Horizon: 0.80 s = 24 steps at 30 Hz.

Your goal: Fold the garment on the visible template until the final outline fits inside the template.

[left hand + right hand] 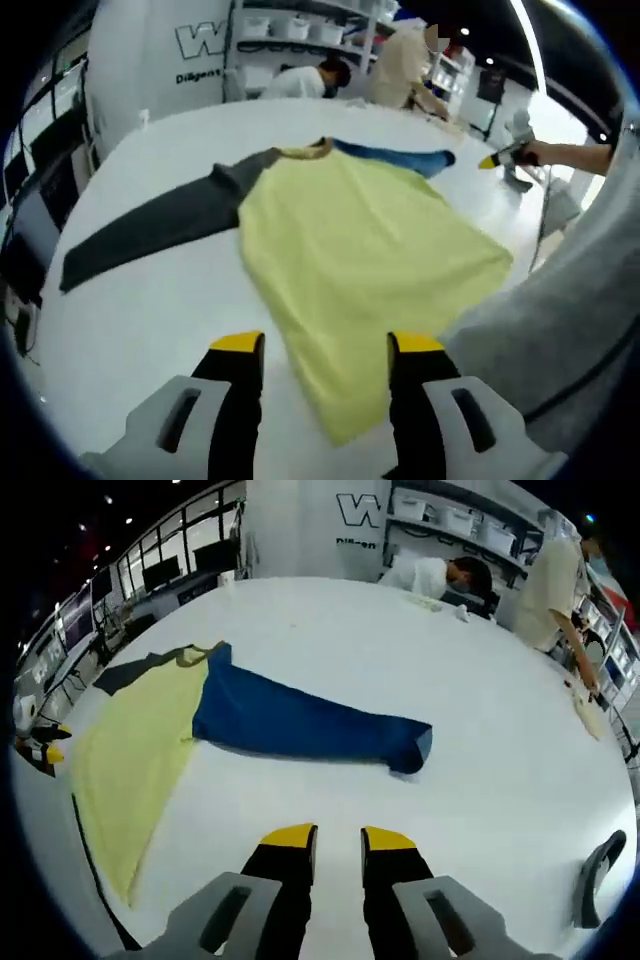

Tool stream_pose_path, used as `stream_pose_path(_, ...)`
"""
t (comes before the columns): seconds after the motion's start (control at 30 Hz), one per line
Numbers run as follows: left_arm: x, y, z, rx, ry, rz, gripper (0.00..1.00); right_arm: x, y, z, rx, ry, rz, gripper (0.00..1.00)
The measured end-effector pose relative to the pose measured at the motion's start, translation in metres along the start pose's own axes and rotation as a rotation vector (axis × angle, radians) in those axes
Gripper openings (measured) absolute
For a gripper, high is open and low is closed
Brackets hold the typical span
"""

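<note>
Left gripper (pixel 325 345) open over shirt (pixel 360 260) hem, right gripper (pixel 337 833) near blue sleeve (pixel 300 720).

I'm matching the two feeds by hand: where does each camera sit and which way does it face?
Left gripper view: rides the left gripper, looking across the yellow shirt body toward the grey sleeve; a grey-clad arm shows alongside.
Right gripper view: rides the right gripper, facing the blue sleeve on the white table.
Shared: the same garment and table.

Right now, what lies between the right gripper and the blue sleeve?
In the right gripper view, only bare white table lies between the right gripper and the blue sleeve; the stretch is clear.
</note>
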<state>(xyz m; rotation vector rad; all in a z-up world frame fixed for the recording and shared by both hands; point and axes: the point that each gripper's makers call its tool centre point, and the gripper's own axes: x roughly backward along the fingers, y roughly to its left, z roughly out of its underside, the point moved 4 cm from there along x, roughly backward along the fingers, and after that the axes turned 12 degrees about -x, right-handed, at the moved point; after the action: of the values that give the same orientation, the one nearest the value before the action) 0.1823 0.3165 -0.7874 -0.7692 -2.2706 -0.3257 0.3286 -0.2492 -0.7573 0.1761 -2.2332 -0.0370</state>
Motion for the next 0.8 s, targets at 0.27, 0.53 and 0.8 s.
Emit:
stream_pose_path(0.27, 0.002, -0.007, -0.008, -0.019, 0.000, -0.016, 0.60, -0.024, -0.029, -0.015, -0.084, -0.002, 0.024, 0.18)
stream_pose_path(0.53, 0.018, -0.011, -0.001, 0.035, 0.028, -0.078, 0.60, -0.061, -0.041, -0.020, -0.115, 0.015, 0.045, 0.15)
stream_pose_path(0.8, 0.024, -0.020, 0.003, 0.067, 0.051, -0.096, 0.59, -0.092, -0.054, -0.028, -0.183, 0.017, 0.071, 0.07)
